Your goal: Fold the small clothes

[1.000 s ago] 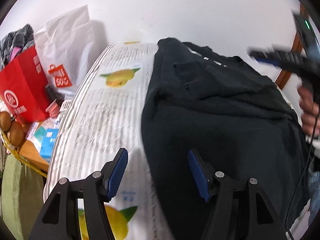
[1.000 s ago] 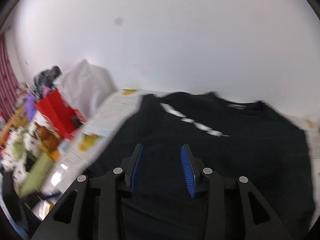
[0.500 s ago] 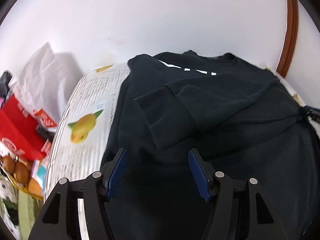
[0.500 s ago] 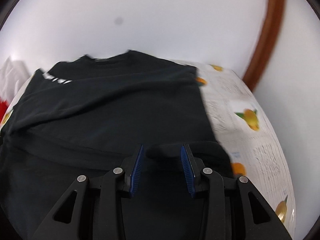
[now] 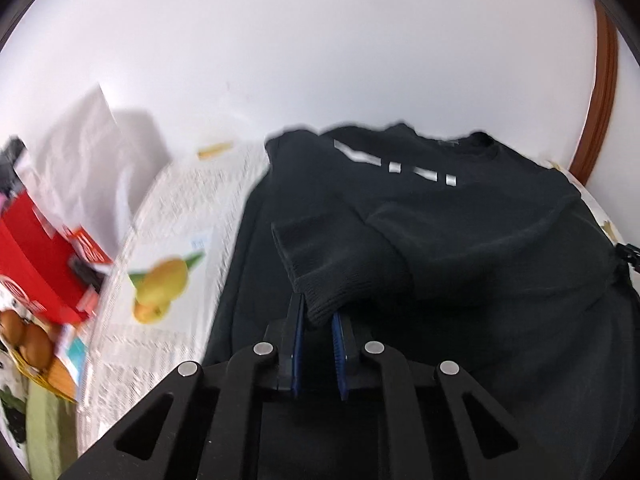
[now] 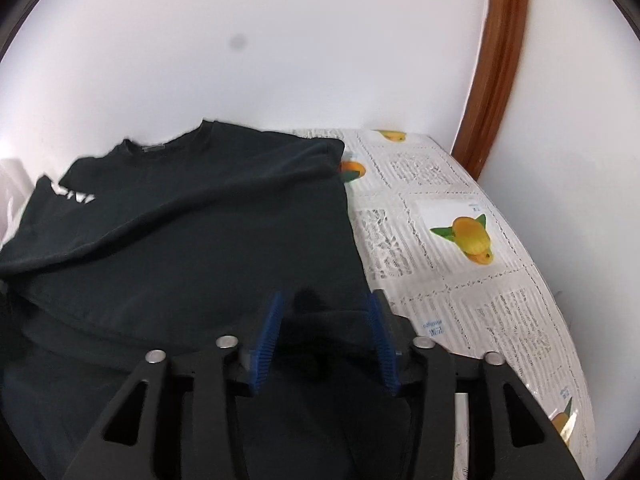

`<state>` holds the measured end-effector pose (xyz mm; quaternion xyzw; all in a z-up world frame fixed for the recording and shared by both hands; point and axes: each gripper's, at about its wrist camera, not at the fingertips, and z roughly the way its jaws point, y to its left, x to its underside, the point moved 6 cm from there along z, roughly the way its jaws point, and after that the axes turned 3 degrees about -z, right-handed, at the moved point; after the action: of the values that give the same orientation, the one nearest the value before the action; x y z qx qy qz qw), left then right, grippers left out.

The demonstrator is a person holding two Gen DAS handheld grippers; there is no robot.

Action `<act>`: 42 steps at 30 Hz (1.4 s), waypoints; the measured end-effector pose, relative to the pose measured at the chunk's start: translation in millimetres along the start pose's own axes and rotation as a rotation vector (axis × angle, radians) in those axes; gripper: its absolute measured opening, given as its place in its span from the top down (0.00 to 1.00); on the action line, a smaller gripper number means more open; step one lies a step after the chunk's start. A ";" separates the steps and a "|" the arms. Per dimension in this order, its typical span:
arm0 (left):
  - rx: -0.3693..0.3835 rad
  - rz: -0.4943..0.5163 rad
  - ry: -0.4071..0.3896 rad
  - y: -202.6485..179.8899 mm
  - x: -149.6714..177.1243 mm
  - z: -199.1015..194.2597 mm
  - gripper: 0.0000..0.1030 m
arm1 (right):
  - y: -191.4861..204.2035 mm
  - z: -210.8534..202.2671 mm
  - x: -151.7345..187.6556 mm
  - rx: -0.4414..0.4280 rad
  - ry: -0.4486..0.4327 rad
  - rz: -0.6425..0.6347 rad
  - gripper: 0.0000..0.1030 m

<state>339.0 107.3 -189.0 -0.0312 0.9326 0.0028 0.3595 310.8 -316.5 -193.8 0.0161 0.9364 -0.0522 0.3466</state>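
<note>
A black sweatshirt (image 5: 480, 260) with white chest marks lies spread on the mango-print tablecloth (image 5: 172, 248). One sleeve is folded across its front, and the ribbed cuff (image 5: 320, 256) points toward me. My left gripper (image 5: 316, 308) is closing, and its blue pads pinch the cuff's lower corner. In the right wrist view the sweatshirt (image 6: 180, 240) fills the left and the tablecloth (image 6: 440, 240) the right. My right gripper (image 6: 325, 298) hovers at the garment's right hem; its jaws are opening, with a rumple of black cloth lying loose between them.
A red shopping bag (image 5: 36, 248) and a white plastic bag (image 5: 88, 160) stand at the table's left end, with brown round items in a basket (image 5: 28, 340) below. A white wall backs the table. A brown wooden door frame (image 6: 496, 80) rises at the right.
The left gripper moved in over the sweatshirt and its jaws closed onto the sleeve cuff. The right gripper swung from the garment's middle to its right hem, and its jaws have widened.
</note>
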 end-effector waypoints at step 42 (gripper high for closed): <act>0.126 -0.166 0.121 35.2 165.8 -106.0 0.53 | -46.7 -107.0 182.4 -0.077 0.108 0.016 0.62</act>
<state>143.2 130.2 -222.2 -0.0858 0.9451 -0.0874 0.3029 99.9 -352.4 -227.7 0.0131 0.9549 -0.0123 0.2964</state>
